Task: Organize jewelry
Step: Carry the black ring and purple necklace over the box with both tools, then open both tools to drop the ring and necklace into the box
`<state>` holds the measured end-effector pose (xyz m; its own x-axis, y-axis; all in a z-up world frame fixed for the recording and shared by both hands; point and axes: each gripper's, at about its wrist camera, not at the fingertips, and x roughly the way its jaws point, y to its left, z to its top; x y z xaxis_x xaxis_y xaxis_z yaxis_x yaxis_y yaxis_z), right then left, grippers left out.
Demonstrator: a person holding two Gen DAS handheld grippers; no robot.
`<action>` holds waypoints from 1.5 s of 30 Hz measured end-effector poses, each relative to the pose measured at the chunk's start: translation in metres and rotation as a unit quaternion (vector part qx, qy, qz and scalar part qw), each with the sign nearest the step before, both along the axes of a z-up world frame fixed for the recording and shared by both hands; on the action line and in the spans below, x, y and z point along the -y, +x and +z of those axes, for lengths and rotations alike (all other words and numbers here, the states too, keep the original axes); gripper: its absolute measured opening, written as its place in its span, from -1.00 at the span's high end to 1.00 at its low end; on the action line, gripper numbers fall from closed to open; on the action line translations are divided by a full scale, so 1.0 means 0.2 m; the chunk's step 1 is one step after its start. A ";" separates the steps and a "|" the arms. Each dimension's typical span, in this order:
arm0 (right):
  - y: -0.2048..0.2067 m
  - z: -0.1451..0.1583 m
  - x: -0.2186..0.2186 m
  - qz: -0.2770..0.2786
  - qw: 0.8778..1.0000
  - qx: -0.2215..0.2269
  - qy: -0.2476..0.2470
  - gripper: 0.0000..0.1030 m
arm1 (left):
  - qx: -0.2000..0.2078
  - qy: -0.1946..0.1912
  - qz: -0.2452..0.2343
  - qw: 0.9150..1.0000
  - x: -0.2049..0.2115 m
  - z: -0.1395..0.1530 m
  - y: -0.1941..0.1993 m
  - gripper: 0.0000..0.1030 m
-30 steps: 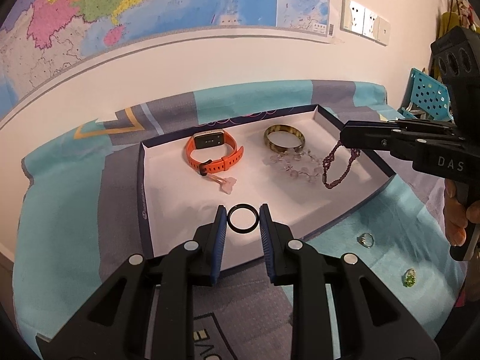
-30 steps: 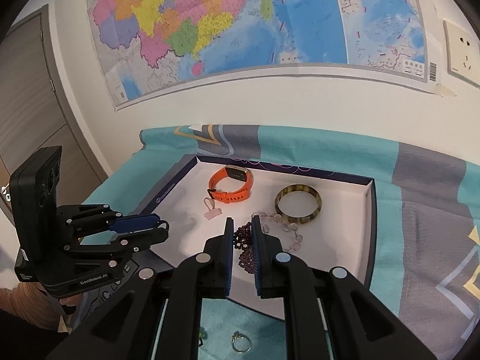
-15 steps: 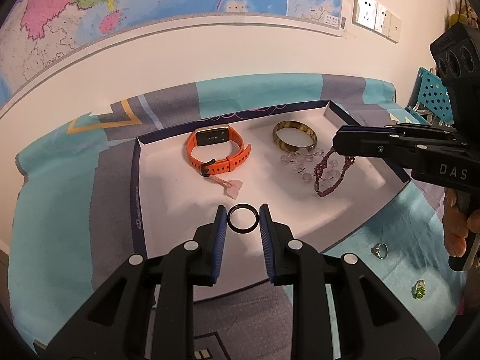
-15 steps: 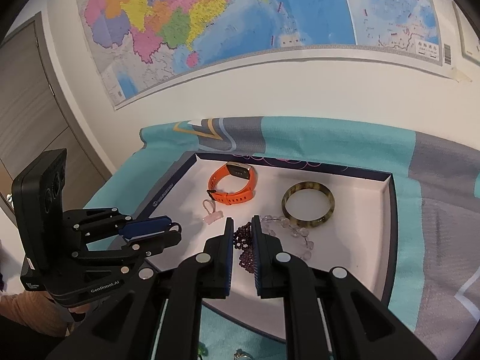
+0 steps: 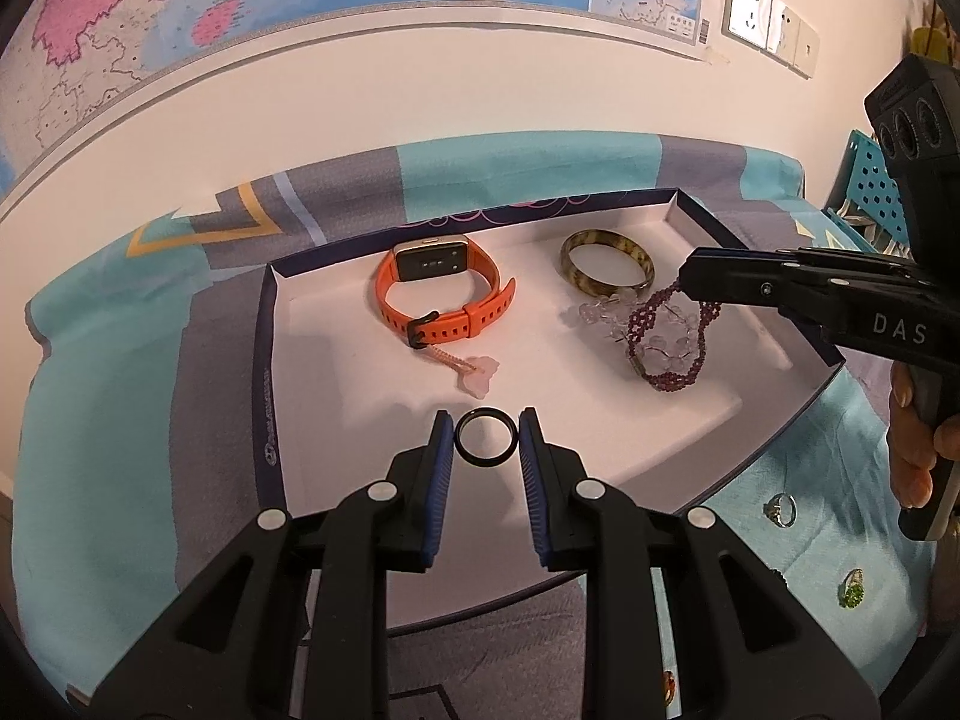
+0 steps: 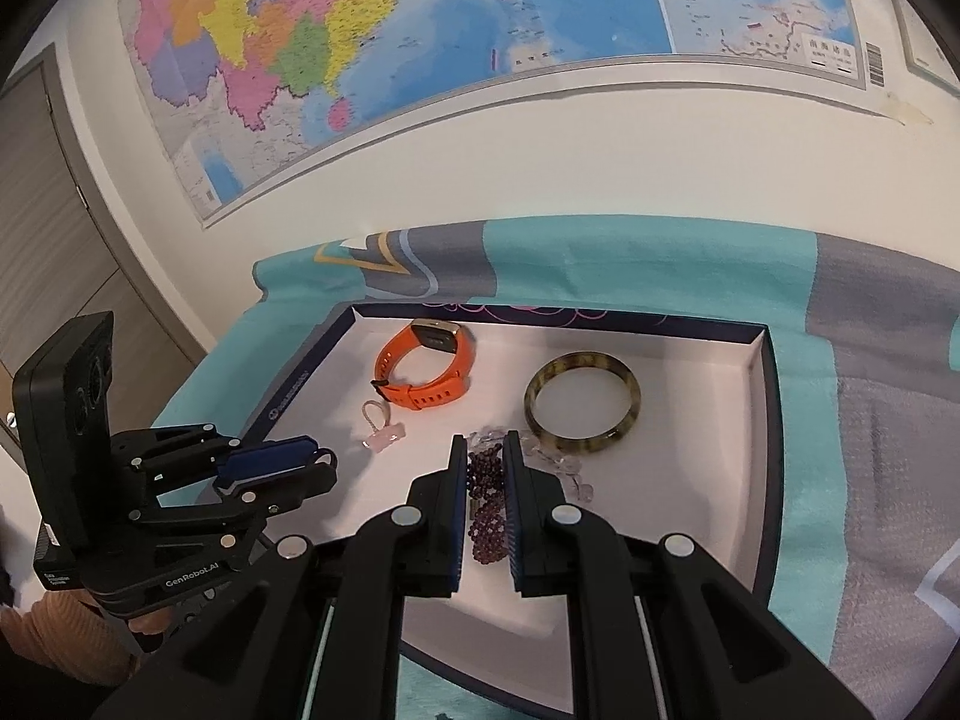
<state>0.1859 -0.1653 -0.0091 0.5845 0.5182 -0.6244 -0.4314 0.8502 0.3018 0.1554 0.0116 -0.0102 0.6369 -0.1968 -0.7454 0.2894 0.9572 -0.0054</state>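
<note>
Blue-padded fingers (image 5: 441,468) of the left gripper (image 5: 485,444) pinch a black ring (image 5: 485,437) between their tips at lower centre of the left wrist view, above the near part of the white tray (image 5: 360,408). In the right wrist view the same gripper (image 6: 303,459) sits at lower left, the ring's edge just showing at its tip.

At right of the left wrist view, the right gripper (image 5: 690,279) is clenched on a purple bead bracelet (image 5: 666,342), which hangs from its tip down onto a clear bead bracelet (image 5: 612,321) lying in the tray. In the right wrist view the purple beads (image 6: 487,501) fill the narrow gap between the right gripper's (image 6: 485,450) pads at lower centre.

Elsewhere in the tray, an orange watch (image 5: 441,294) stands on its strap at upper centre, a pale pink charm (image 5: 477,375) lies just below it, and a mottled brown bangle (image 5: 606,264) lies flat at upper right.

Outside the tray, on the teal and grey cloth (image 5: 108,420) at lower right of the left wrist view, lie a silver ring (image 5: 780,509) and a green-stoned ring (image 5: 852,587). A map (image 6: 420,42) covers the wall above.
</note>
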 end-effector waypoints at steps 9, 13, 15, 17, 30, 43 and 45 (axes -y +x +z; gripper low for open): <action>0.04 -0.03 0.03 -0.017 1.000 -0.009 -0.001 0.80 | -0.009 0.004 0.001 1.000 0.02 -0.02 0.04 0.56; 0.07 -0.05 0.05 -0.026 1.000 -0.015 -0.002 0.80 | -0.017 0.006 0.000 1.000 0.03 -0.04 0.08 0.56; 0.08 -0.06 0.05 -0.032 0.999 -0.018 -0.004 0.79 | -0.020 0.008 -0.001 1.000 0.03 -0.05 0.09 0.56; 0.09 -0.07 0.06 -0.036 0.999 -0.021 -0.007 0.79 | -0.024 0.009 -0.001 1.000 0.04 -0.06 0.10 0.56; 0.12 -0.10 0.08 -0.056 0.998 -0.029 -0.019 0.76 | -0.026 0.015 0.002 1.000 0.05 -0.08 0.13 0.51; -0.12 0.04 0.12 -0.039 0.998 0.026 -0.031 0.16 | 0.040 0.016 0.002 0.999 0.01 0.09 -0.09 0.13; -0.19 0.06 0.12 -0.026 0.998 0.037 -0.034 0.15 | 0.050 0.009 0.002 0.999 -0.01 0.12 -0.15 0.10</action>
